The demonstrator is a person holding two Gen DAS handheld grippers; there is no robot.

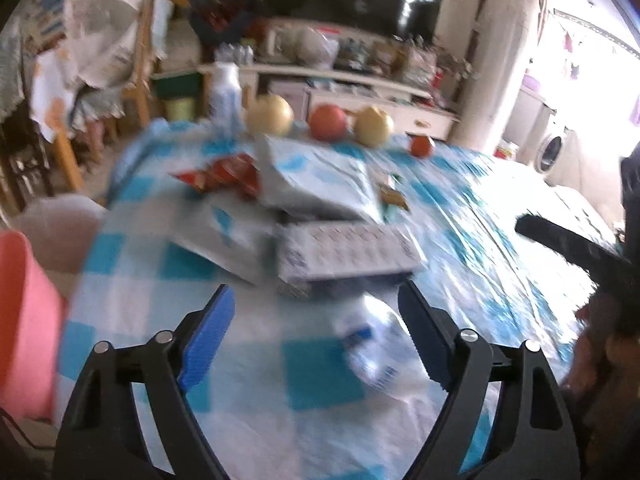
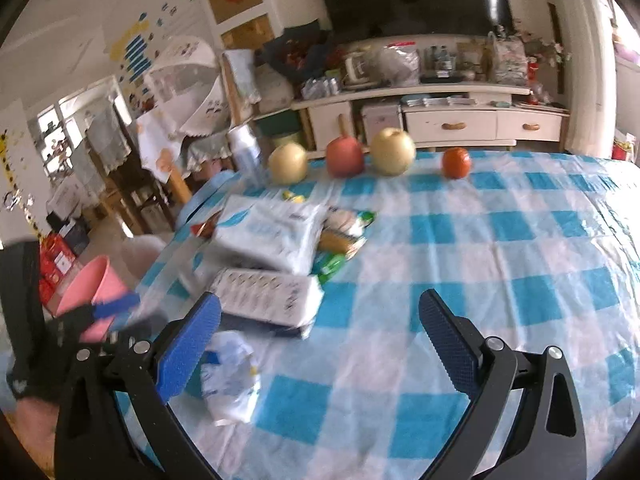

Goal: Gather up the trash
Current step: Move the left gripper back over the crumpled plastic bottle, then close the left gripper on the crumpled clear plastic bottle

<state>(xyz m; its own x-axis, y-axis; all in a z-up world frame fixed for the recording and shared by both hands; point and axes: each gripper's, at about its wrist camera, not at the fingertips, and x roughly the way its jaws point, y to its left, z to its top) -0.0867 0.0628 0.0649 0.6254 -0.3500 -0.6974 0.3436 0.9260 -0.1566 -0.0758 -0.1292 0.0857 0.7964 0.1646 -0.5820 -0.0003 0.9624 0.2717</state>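
We hold our left gripper (image 1: 316,328) over the near edge of the table (image 2: 500,248), which wears a blue-and-white checked cloth. Its fingers (image 1: 208,332) stand wide apart, and a crumpled white wrapper with blue print (image 1: 380,352) lies on the cloth between them, close to the right-hand finger; the blur keeps us from telling whether that finger touches it. Our right gripper (image 2: 320,344) hangs beside it with its fingers (image 2: 188,344) wide too and only bare cloth between them; from here the wrapper lies just below its left finger. Beyond the wrapper sit a flat white printed pack (image 2: 268,296) and a larger white-and-blue bag (image 2: 272,232), with small coloured wrappers (image 2: 344,236) at its right side. Four round fruits (image 2: 392,152) line the far edge. A pink bin (image 2: 92,288) stands just off the table's left side.
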